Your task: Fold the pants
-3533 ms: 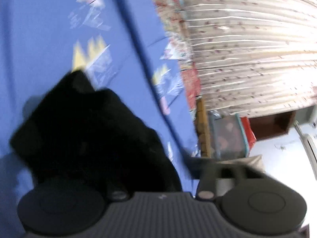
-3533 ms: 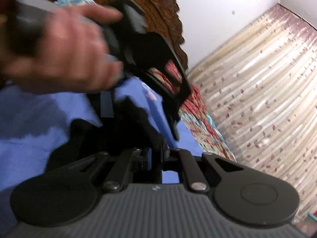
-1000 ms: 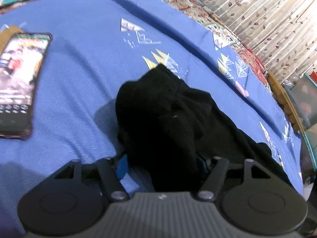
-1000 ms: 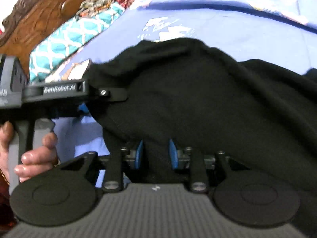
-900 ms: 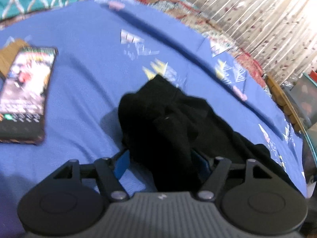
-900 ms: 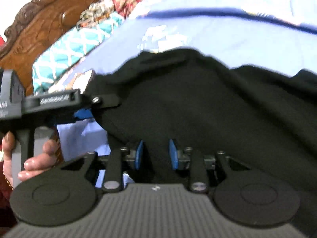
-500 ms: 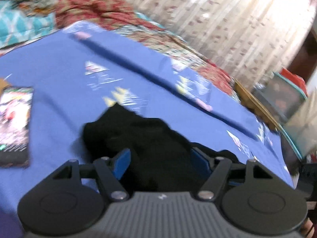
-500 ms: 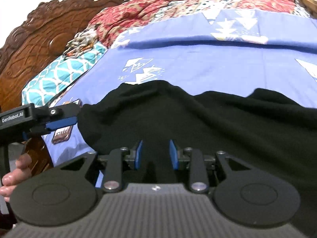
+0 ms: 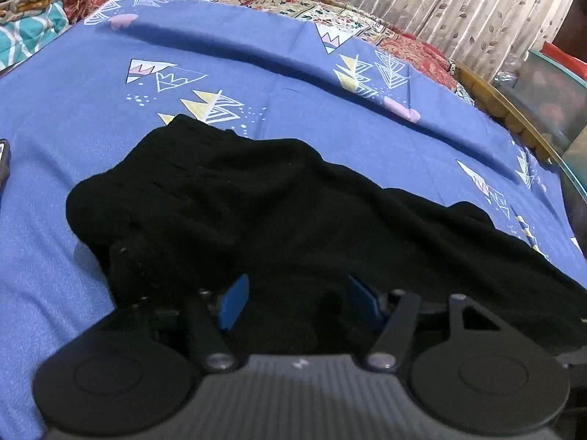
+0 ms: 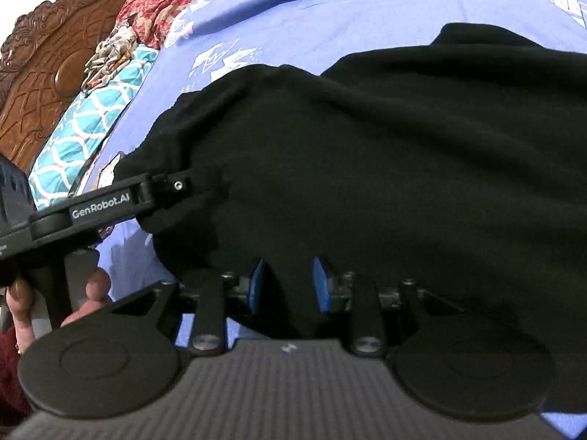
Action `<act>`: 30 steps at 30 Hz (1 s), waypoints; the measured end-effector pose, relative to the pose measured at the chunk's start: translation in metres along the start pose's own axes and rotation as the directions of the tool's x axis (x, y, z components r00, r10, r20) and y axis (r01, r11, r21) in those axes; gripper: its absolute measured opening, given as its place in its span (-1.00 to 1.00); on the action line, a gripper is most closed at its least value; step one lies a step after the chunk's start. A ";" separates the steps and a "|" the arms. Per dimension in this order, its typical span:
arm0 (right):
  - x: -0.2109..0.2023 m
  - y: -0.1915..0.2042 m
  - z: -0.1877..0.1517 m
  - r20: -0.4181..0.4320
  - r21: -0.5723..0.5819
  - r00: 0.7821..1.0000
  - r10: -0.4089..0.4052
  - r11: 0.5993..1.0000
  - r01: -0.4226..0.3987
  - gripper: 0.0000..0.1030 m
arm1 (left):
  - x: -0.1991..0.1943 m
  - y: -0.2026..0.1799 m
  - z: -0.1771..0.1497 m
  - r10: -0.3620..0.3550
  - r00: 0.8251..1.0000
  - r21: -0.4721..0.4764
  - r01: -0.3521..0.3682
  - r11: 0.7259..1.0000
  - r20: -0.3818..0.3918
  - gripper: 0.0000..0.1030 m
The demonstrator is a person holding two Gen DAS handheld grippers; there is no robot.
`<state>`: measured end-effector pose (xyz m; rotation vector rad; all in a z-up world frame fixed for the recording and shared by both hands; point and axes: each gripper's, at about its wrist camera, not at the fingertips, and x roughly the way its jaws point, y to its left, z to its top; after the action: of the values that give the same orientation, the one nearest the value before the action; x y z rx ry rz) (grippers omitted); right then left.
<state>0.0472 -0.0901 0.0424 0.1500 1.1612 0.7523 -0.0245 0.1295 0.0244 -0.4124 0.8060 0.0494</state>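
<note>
**Pants on bedsheet, both grippers spread**

Pants (image 9: 293, 212), black and bunched, lie on the blue bedsheet (image 9: 256, 84). Left gripper (image 9: 297, 299) stands wide apart over the cloth, clamping nothing. Right gripper (image 10: 290, 284), pads parted, has a fold lying between them, not pinched.

One pair of black pants (image 9: 293, 212) is lying on one blue sheet (image 9: 91, 117); two grippers are showing, the left gripper (image 9: 297, 297) and the right gripper (image 10: 290, 282); one hand (image 10: 55, 304) is showing; one phone (image 9: 3, 163) is peeking in.
</note>
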 end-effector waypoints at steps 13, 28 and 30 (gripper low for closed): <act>-0.001 0.003 -0.003 0.009 0.003 1.000 0.001 1.000 -0.001 -0.36 | 0.003 0.001 0.004 0.004 1.000 0.004 -0.004 1.000 -0.002 0.18; -0.017 0.005 -0.005 0.076 0.009 0.997 -0.015 1.000 0.015 -0.32 | 0.004 0.001 0.003 0.004 1.000 0.011 -0.004 1.000 -0.003 0.17; -0.026 0.004 -0.004 0.114 0.015 0.993 -0.020 1.000 0.018 -0.32 | 0.005 0.001 0.004 0.004 1.000 0.010 -0.004 1.000 -0.005 0.17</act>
<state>0.0370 -0.1043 0.0629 0.1903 1.0582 0.7102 -0.0187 0.1317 0.0230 -0.4012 0.8116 0.0481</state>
